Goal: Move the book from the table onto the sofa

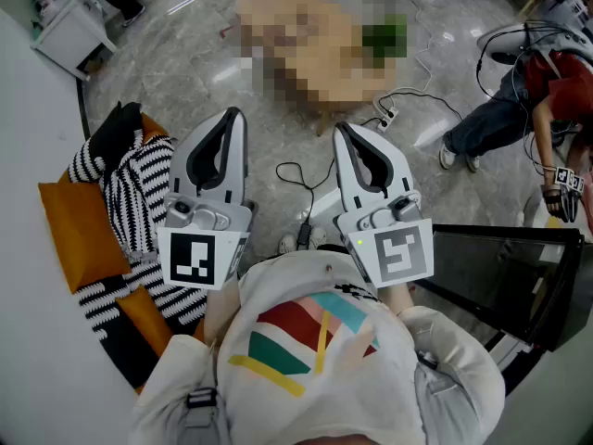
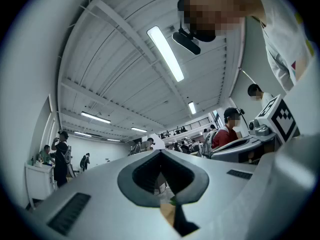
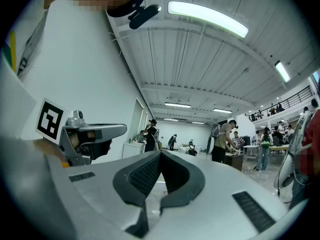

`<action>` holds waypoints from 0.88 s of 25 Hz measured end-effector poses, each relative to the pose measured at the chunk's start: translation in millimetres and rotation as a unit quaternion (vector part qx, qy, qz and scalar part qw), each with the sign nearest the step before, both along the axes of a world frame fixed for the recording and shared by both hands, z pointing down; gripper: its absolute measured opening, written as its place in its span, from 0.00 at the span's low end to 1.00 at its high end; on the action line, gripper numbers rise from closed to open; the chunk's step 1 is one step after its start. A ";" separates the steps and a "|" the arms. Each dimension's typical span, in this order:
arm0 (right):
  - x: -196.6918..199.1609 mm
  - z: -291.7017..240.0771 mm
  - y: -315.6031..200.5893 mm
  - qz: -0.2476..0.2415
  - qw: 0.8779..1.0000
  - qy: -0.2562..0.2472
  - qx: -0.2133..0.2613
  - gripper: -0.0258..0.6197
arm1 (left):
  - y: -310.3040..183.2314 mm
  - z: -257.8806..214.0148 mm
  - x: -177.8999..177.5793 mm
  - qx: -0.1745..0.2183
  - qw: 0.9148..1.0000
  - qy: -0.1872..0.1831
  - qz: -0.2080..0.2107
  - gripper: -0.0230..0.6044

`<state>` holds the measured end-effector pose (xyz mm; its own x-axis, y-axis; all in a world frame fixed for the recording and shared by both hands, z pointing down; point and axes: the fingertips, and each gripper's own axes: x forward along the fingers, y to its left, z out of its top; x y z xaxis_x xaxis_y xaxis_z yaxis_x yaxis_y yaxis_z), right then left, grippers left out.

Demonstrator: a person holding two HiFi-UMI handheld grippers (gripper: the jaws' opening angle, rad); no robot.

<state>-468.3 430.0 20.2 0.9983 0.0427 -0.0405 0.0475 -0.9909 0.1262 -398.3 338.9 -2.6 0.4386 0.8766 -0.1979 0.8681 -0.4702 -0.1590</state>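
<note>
In the head view both grippers are held side by side at chest height and point forward over the floor. My left gripper (image 1: 233,114) is shut, its tips meeting with nothing between them, and its own view (image 2: 161,151) shows the same. My right gripper (image 1: 341,128) is also shut and empty (image 3: 160,153). The sofa with an orange cushion (image 1: 79,225) and a black-and-white striped cloth (image 1: 139,193) lies low at the left, beside the left gripper. A light wooden table (image 1: 320,109) stands ahead, mostly under a mosaic patch. I cannot make out a book in any view.
A dark glass-topped table (image 1: 500,258) stands at the right. A person in a red top (image 1: 528,100) bends over at the far right. Cables and a power strip (image 1: 387,114) lie on the grey floor ahead. A white cabinet (image 1: 69,26) is at the top left.
</note>
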 end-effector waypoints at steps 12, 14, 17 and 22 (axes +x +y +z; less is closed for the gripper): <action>-3.3 26.6 42.3 -0.029 0.999 0.004 -0.028 0.06 | 32.5 9.7 -3.0 -0.002 1.000 0.009 -0.025 0.05; -3.6 33.3 48.7 -0.035 0.999 -0.004 -0.004 0.06 | 32.9 9.2 -4.5 0.003 0.999 0.014 -0.039 0.05; 0.2 40.8 58.5 -0.051 0.998 -0.016 0.029 0.06 | 35.4 9.6 3.0 0.002 0.999 0.011 -0.050 0.05; 14.8 55.9 74.8 -0.051 0.997 -0.042 0.027 0.06 | 51.5 21.2 24.7 0.010 0.999 -0.003 -0.050 0.05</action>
